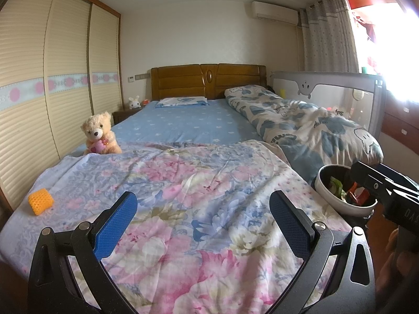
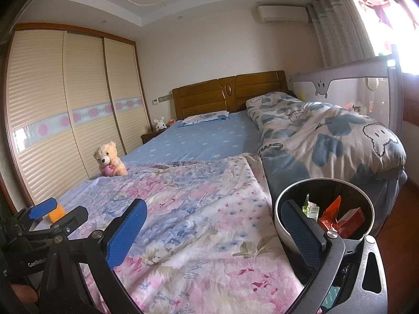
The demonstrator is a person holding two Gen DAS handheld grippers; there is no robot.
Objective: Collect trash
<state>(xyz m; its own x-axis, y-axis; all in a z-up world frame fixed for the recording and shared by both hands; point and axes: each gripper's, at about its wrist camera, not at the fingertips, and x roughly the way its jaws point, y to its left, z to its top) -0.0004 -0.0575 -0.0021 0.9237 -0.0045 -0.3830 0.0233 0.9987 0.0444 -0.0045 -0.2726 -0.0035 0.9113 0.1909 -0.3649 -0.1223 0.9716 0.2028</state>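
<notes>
A yellow foam mesh sleeve [image 1: 41,201] lies on the floral blanket [image 1: 183,183] near the bed's left edge, ahead and left of my left gripper [image 1: 204,222]. That gripper is open, with nothing between its blue pads. A white trash bin [image 2: 281,196] with a black liner stands off the bed's right side. Inside it are a red wrapper [image 2: 331,214], a red box [image 2: 352,218] and a clear green wrapper [image 2: 310,208]. My right gripper [image 2: 213,233] is open and empty, and its right finger overlaps the bin's rim. The yellow sleeve [image 2: 56,213] also shows far left in the right wrist view.
A teddy bear [image 1: 98,134] sits at the bed's left edge beyond the blanket. A rolled quilt [image 1: 301,120] lies along the right side against a grey bed rail [image 1: 327,83]. A sliding wardrobe [image 1: 39,91] lines the left wall. A pillow [image 1: 180,102] lies by the wooden headboard.
</notes>
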